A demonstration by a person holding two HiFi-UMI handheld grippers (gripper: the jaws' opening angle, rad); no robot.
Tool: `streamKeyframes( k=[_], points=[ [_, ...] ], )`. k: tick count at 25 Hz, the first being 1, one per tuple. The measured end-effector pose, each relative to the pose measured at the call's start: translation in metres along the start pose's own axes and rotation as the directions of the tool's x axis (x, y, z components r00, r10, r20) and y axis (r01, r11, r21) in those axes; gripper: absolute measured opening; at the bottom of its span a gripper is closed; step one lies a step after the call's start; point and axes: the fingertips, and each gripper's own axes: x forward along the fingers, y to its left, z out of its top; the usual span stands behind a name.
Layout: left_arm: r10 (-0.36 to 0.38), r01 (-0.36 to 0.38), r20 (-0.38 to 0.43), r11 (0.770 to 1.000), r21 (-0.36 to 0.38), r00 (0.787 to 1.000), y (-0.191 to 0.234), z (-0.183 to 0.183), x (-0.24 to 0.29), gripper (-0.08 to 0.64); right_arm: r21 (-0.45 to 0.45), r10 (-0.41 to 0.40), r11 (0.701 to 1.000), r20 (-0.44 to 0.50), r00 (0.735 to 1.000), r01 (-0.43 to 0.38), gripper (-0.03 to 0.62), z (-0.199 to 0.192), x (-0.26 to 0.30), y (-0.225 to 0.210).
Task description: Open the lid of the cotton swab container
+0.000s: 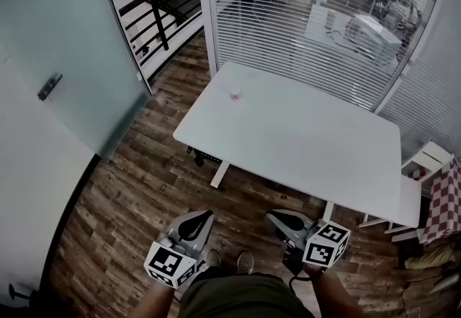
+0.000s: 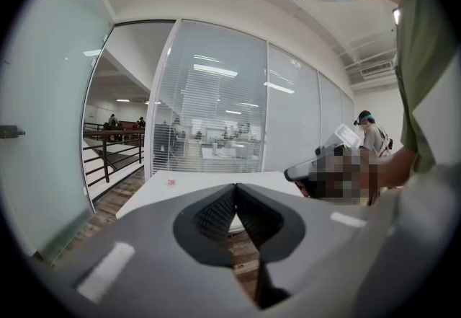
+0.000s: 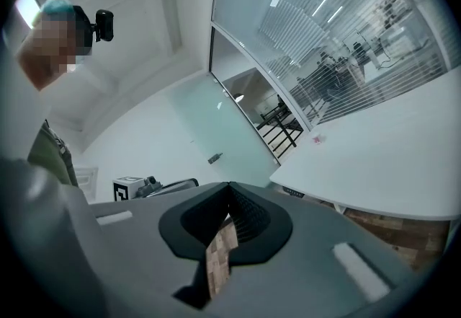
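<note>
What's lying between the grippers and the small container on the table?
Only wood floor and bare tabletop before the container, in the head view.

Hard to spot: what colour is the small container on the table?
Pinkish; the small container shows best in the head view.

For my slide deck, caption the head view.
Left gripper and right gripper, both shut, over the floor; container on the table ahead.

The grey left gripper (image 1: 202, 217) and grey right gripper (image 1: 273, 216) are held side by side, low ahead, fingers (image 2: 215, 214) pressed together.
</note>
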Motion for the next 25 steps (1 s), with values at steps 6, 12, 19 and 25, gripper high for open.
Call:
streamKeyframes(
  k=[6,12,19,25],
  points=[
    [0.015,-0.016,-0.016,1.000,-0.005,1.000,-0.001,-0.003,0.014,0.008,0.031,-0.004,1.000,-0.011,1.000,0.004,0.009,-0.001,-0.004,-0.023],
    [0.020,-0.020,-0.022,1.000,-0.013,1.000,0.005,-0.009,0.025,0.008,0.036,0.000,0.999,-0.029,1.000,0.001,0.009,0.001,0.004,-0.034],
    [0.018,-0.018,-0.033,1.000,-0.018,0.999,0.018,-0.013,0.035,0.008,0.043,0.012,0.999,-0.032,0.999,-0.010,0.009,0.006,0.021,-0.044],
    [0.008,-0.009,-0.030,1.000,-0.017,1.000,0.033,-0.011,0.048,0.008,0.043,0.006,0.999,-0.038,0.999,-0.004,0.009,0.010,0.035,-0.051]
  ],
)
